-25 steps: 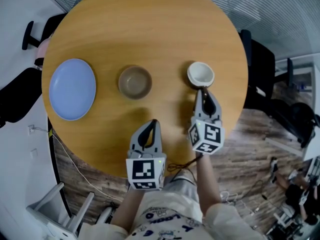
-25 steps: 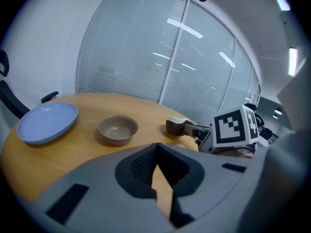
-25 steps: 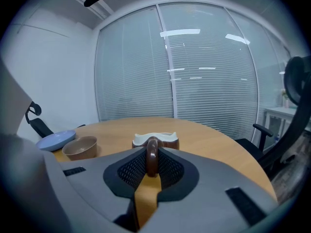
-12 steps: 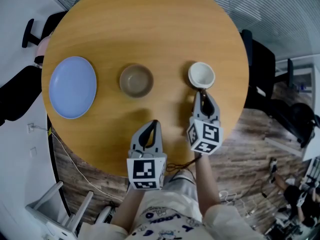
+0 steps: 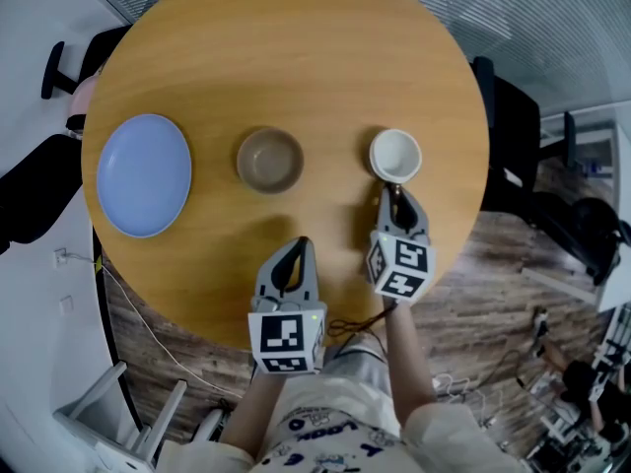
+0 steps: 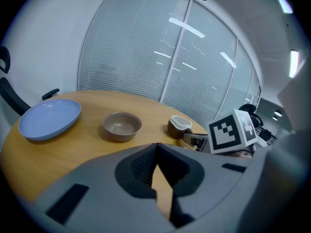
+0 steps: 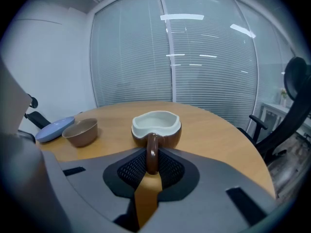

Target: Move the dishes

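Progress looks early to us: of the three dishes on the round wooden surface, only the cup is in hand. The right gripper pinches the cup's brown handle between its pads, with the cup's body just ahead of the jaw tips. Whether its base rests on the wood or hangs just above it, we cannot tell. The left gripper hovers near the person's edge of the surface, well apart from every dish, its jaws pressed together at the tips with nothing between them.

By our reading, the brown bowl and the blue plate are yet to be handled. The bowl stands near the middle of the surface, between the plate and the cup, and the plate lies at the left edge. No picture shows where the dishes are meant to go, so we cannot judge how much of the cup's own move remains.

As for contents, the cup's white inside looks empty, the bowl holds nothing we can see, and the plate is bare.
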`<state>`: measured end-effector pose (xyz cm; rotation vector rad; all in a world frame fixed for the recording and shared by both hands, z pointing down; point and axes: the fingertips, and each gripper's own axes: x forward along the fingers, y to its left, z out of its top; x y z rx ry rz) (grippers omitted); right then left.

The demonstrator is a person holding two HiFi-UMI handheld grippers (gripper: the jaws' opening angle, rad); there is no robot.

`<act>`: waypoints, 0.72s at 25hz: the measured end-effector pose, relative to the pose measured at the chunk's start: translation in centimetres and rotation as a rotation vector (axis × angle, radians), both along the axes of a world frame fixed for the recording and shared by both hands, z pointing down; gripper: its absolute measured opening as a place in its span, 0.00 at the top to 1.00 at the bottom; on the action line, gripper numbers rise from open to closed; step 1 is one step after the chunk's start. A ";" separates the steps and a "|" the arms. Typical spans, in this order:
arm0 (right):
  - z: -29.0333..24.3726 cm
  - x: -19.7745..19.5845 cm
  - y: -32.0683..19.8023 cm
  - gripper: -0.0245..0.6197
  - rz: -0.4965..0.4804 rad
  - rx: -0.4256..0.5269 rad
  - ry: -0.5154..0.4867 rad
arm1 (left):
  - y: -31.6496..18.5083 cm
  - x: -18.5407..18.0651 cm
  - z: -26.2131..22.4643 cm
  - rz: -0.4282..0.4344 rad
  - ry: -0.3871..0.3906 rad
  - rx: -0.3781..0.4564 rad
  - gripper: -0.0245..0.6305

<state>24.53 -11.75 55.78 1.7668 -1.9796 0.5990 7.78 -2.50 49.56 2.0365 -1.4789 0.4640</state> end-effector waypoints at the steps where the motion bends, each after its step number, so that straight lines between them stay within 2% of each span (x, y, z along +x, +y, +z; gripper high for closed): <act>1: 0.2 0.0 0.1 0.89 0.002 -0.005 -0.001 | 0.0 -0.1 0.0 0.001 0.000 0.000 0.96; 10: 0.1 -0.4 0.1 0.89 -0.001 0.016 0.010 | 0.1 -0.6 0.1 -0.006 0.001 0.001 0.96; 11: 0.2 -0.6 0.1 0.86 -0.005 0.016 -0.004 | 0.0 -0.7 0.1 -0.006 0.001 0.002 0.96; 13: 0.2 -0.9 0.3 0.72 -0.012 0.013 -0.028 | 0.0 -1.0 0.0 -0.009 0.000 0.006 0.96; 18: -0.8 -0.6 1.0 0.68 0.018 0.035 -0.009 | -0.2 -2.3 -0.8 -0.029 0.000 0.030 0.96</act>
